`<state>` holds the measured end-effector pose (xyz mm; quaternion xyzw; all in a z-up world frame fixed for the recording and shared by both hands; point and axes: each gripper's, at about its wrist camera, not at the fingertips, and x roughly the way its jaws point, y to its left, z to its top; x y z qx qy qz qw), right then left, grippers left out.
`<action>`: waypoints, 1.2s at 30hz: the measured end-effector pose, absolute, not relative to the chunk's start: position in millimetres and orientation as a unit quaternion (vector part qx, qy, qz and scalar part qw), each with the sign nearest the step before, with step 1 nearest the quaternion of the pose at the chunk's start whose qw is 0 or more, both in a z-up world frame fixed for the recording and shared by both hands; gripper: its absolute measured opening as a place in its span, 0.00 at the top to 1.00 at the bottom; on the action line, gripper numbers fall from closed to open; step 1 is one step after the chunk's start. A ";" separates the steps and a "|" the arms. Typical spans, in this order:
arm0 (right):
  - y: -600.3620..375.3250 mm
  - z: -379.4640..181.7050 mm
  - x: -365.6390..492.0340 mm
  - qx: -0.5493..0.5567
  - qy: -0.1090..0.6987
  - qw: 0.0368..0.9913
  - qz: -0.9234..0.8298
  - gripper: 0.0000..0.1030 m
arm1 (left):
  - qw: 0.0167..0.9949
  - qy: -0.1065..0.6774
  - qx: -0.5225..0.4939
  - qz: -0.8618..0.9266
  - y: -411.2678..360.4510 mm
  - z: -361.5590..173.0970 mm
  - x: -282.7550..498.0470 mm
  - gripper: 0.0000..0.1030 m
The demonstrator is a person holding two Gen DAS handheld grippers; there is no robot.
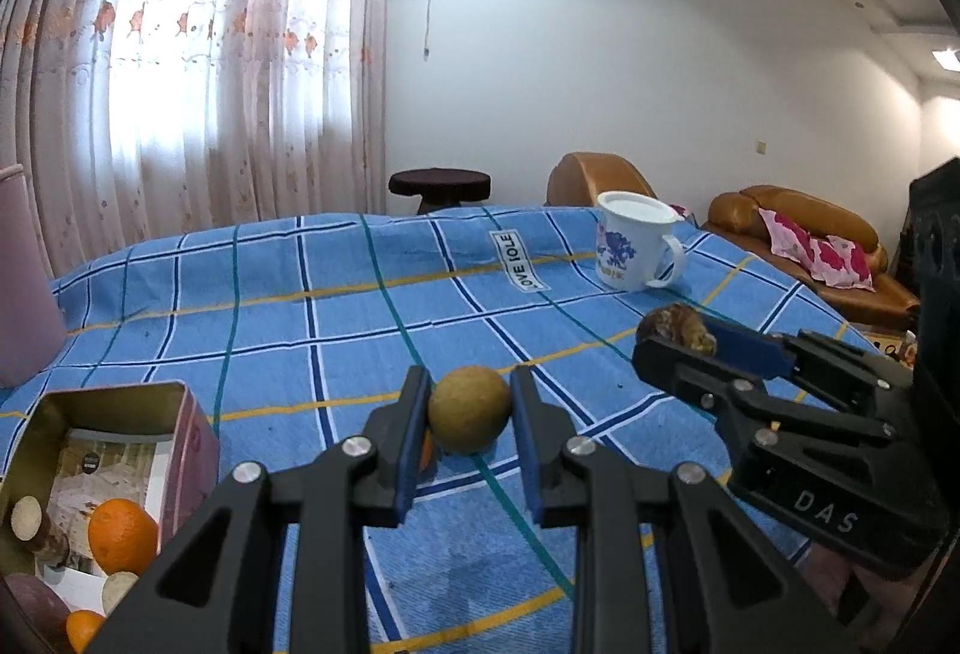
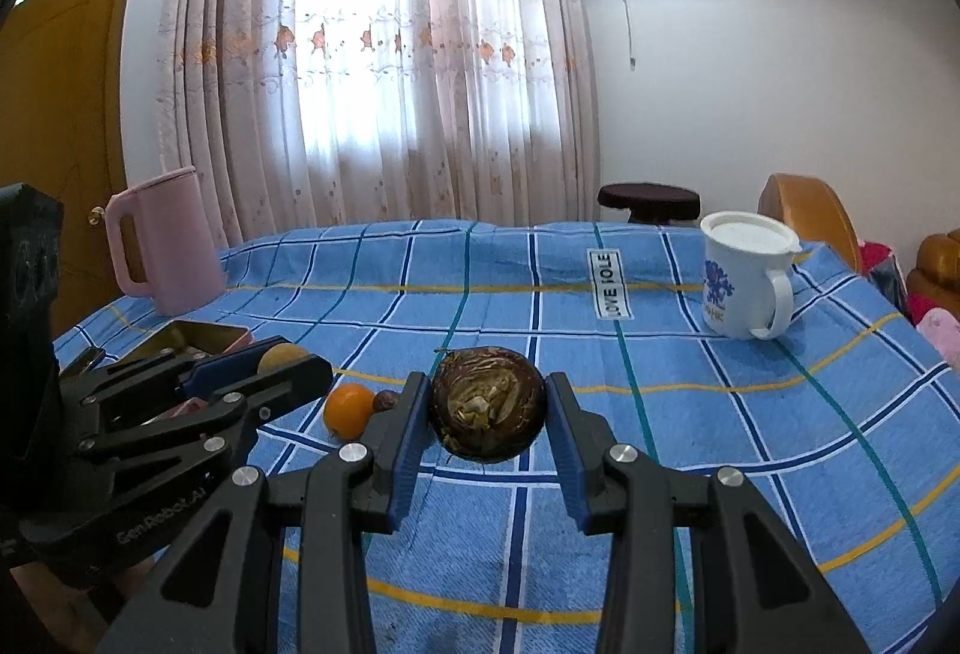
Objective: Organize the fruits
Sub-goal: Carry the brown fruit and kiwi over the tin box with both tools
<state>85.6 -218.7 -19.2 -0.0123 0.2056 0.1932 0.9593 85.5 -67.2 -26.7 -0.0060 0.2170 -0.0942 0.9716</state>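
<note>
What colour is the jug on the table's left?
Pale pink jug, best seen in the right wrist view.

1. You have two black two-finger grippers: left (image 1: 469,417), right (image 2: 487,417).
2. Three round orange fruits: (image 1: 122,536), (image 1: 83,629), (image 2: 349,410).
3. One white floral mug (image 2: 747,283).
4. One pink plastic jug (image 2: 167,246).

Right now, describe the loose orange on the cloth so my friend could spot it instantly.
Start at the blue checked tablecloth, then find the two black grippers holding fruit above it. Between them on the cloth lies the small orange, beside a tiny dark brown fruit; it is the only bright orange thing outside the tin.
</note>
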 end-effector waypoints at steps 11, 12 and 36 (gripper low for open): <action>-213.8 -16.0 78.0 -0.025 0.188 0.963 0.190 0.61 | 0.974 0.207 -0.009 -0.088 -57.8 -24.3 77.9 0.73; -211.9 -16.3 78.8 -0.024 0.192 0.962 0.193 0.61 | 0.974 0.208 -0.009 -0.087 -56.3 -24.4 77.7 0.73; -62.2 1.3 85.9 -0.057 0.219 0.915 0.335 0.60 | 0.970 0.233 -0.063 0.028 79.6 -17.6 51.4 0.73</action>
